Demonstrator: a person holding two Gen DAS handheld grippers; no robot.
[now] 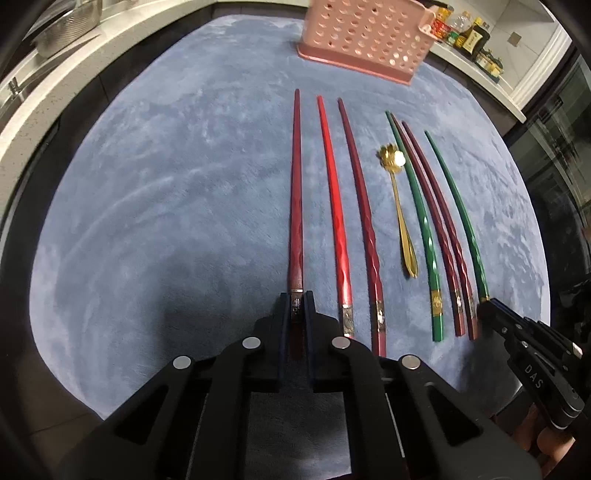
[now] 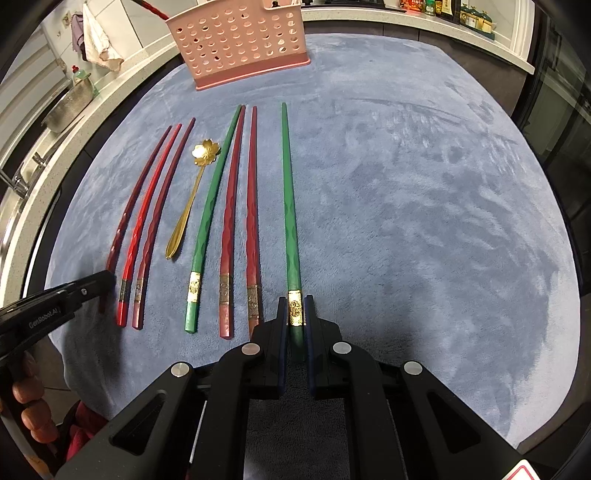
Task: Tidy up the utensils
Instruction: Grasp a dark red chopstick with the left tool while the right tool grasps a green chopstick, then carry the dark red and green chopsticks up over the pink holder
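Note:
Several chopsticks and a gold flower-bowl spoon point(image 1: 400, 206) lie side by side on a blue-grey mat point(image 1: 147, 221). My left gripper point(image 1: 297, 295) is shut on the banded near end of the leftmost dark red chopstick point(image 1: 295, 184), which lies flat on the mat. My right gripper point(image 2: 295, 299) is shut on the gold-banded end of the rightmost green chopstick point(image 2: 288, 203), also flat. Between them lie a bright red chopstick point(image 1: 332, 206), other dark red ones and a second green chopstick point(image 2: 207, 206). Each gripper shows at the edge of the other's view: the right gripper point(image 1: 484, 306), the left gripper point(image 2: 109, 277).
A pink perforated basket point(image 2: 240, 40) stands upright at the mat's far edge, beyond the chopstick tips. A steel colander point(image 1: 66, 29) sits on the white counter at the left, bottles point(image 1: 469, 33) at the far right. A person's fingers point(image 2: 29, 391) hold the left gripper's handle.

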